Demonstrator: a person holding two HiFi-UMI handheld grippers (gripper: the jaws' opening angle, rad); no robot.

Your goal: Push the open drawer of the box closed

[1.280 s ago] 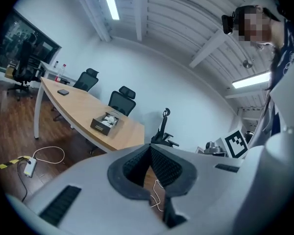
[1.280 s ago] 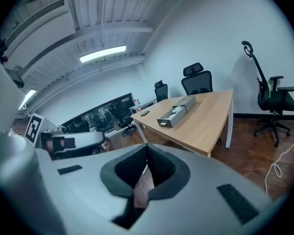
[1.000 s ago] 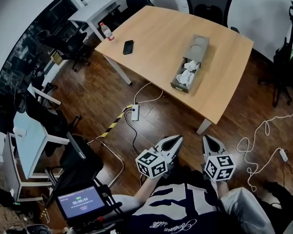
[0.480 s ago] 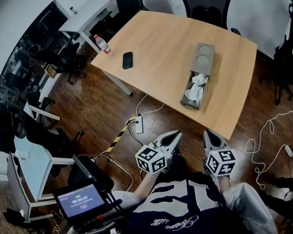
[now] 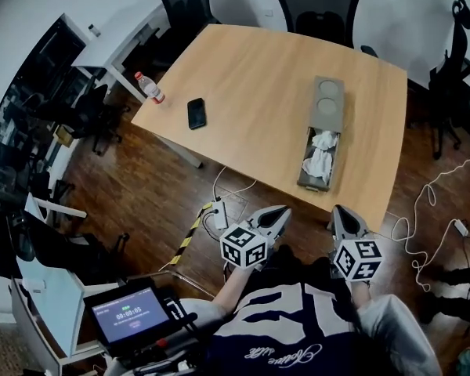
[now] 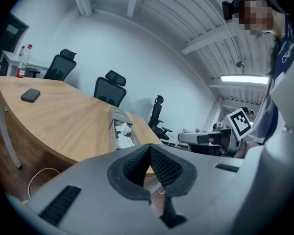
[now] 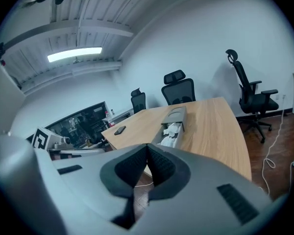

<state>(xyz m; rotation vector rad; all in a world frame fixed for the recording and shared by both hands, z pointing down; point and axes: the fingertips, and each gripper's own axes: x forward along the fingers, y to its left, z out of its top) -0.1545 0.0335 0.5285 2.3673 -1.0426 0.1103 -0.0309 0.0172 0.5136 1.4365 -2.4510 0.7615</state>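
Note:
A grey box [image 5: 329, 104] lies on the wooden table [image 5: 251, 92], with its drawer [image 5: 319, 161] pulled out toward the near table edge and white crumpled cloth inside. The same box [image 6: 118, 117] [image 7: 177, 113] and its drawer [image 6: 122, 135] [image 7: 169, 132] appear in both gripper views. My left gripper [image 5: 285, 209] and right gripper [image 5: 334, 208] hang close to my body, well short of the table. Both are shut with nothing between the jaws [image 6: 149, 147] [image 7: 147, 145].
A black phone [image 5: 196, 113] and a red-capped bottle [image 5: 150, 88] sit at the table's left. Office chairs [image 5: 317, 6] stand behind the table. Cables and a power strip [image 5: 220, 214] lie on the wooden floor. A small screen [image 5: 130, 316] is at lower left.
The view has moved closer to the table, so the box and drawer sit nearer the grippers. Both grippers keep their pose and stay shut.

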